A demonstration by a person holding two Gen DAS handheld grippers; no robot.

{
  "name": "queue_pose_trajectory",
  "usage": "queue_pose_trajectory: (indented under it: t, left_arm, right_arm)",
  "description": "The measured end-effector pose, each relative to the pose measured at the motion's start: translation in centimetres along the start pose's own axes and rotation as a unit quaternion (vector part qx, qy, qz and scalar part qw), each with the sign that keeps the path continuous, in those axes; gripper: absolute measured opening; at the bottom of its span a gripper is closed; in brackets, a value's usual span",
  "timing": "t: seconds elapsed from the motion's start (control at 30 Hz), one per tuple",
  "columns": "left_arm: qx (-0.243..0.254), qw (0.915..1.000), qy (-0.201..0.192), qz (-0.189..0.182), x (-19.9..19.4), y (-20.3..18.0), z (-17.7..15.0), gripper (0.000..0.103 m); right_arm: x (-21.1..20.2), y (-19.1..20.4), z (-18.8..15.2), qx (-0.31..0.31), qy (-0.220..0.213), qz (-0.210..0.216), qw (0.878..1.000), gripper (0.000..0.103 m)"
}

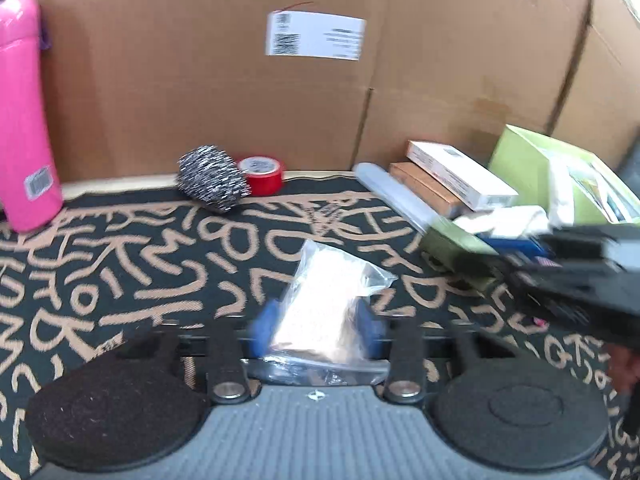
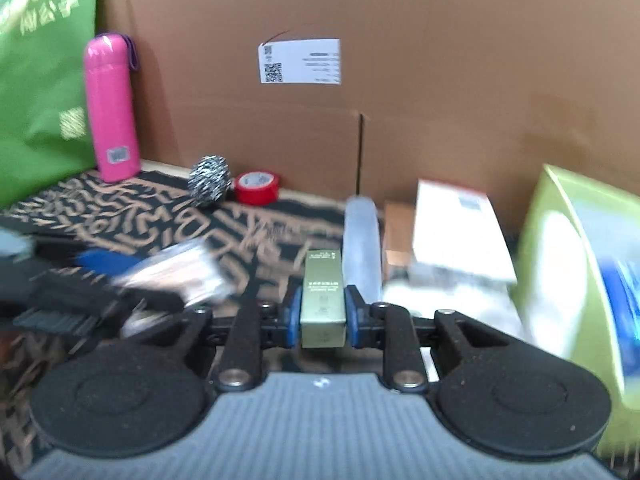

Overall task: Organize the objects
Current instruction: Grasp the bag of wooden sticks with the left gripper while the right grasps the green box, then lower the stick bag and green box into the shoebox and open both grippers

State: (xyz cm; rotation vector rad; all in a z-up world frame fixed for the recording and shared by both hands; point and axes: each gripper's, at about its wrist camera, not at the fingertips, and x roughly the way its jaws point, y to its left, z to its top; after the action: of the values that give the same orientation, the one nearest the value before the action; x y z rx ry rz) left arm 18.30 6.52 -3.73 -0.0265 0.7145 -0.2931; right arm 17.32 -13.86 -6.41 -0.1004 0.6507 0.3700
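My left gripper [image 1: 320,330] is shut on a clear plastic bag [image 1: 324,288] of pale contents, its blue pads [image 1: 265,328] pressing both sides just above the black-and-tan patterned mat [image 1: 140,264]. My right gripper [image 2: 323,316] is shut on a small olive-green box [image 2: 322,284], which stands lengthwise between its blue pads [image 2: 294,316]. In the right wrist view the left gripper [image 2: 80,292] and its bag [image 2: 176,276] show blurred at the left. The left wrist view has the right gripper [image 1: 568,276] as a dark blur at the right.
A tall cardboard wall [image 1: 200,80] closes the back. Along it stand a pink bottle [image 2: 110,108], a steel scourer [image 2: 210,186] and a red tape roll [image 2: 256,188]. At the right lie a clear tube [image 2: 360,240], a brown box [image 2: 396,232], a white box [image 2: 456,232] and a lime-green box [image 2: 560,240].
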Motion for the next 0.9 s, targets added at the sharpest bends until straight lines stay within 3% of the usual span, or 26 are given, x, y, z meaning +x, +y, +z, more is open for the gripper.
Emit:
queue_pose_trajectory:
  t: [0.1, 0.17, 0.2, 0.27, 0.37, 0.53, 0.7, 0.9]
  left_arm:
    - [0.003, 0.9999, 0.008, -0.010, 0.0, -0.9, 0.1, 0.039]
    - [0.005, 1.0000, 0.005, 0.005, 0.4, -1.7, -0.2, 0.050]
    - [0.010, 0.9999, 0.005, 0.008, 0.6, -2.1, -0.4, 0.050]
    - [0.023, 0.9997, 0.005, 0.007, 0.4, -2.9, -0.6, 0.033]
    - [-0.005, 0.9994, 0.009, -0.032, -0.7, -3.4, -0.3, 0.027]
    - [-0.002, 0.9968, -0.033, -0.072, -3.8, -6.9, 1.6, 0.027]
    - [0.027, 0.9893, -0.074, -0.123, -5.6, -12.4, 4.3, 0.027]
    - [0.050, 0.9825, -0.076, -0.163, -3.8, -18.5, 7.3, 0.027]
  right_arm:
    - [-2.8, -0.1, -2.2, 0.014, -0.001, 0.006, 1.000, 0.022]
    - [-3.9, -0.3, -3.0, 0.028, -0.003, 0.010, 1.000, 0.022]
    - [-4.2, -0.4, -3.4, 0.032, -0.004, 0.009, 0.999, 0.022]
    - [-5.0, -0.5, -3.8, 0.035, -0.010, 0.005, 0.999, 0.022]
    - [-7.2, -1.3, -4.2, 0.038, -0.033, 0.004, 0.999, 0.022]
    - [-11.3, -3.0, -4.0, 0.044, -0.088, -0.013, 0.995, 0.022]
    - [-15.1, -5.8, -3.6, 0.048, -0.141, -0.059, 0.987, 0.022]
    - [-18.0, -10.9, -3.6, 0.077, -0.176, -0.123, 0.974, 0.022]
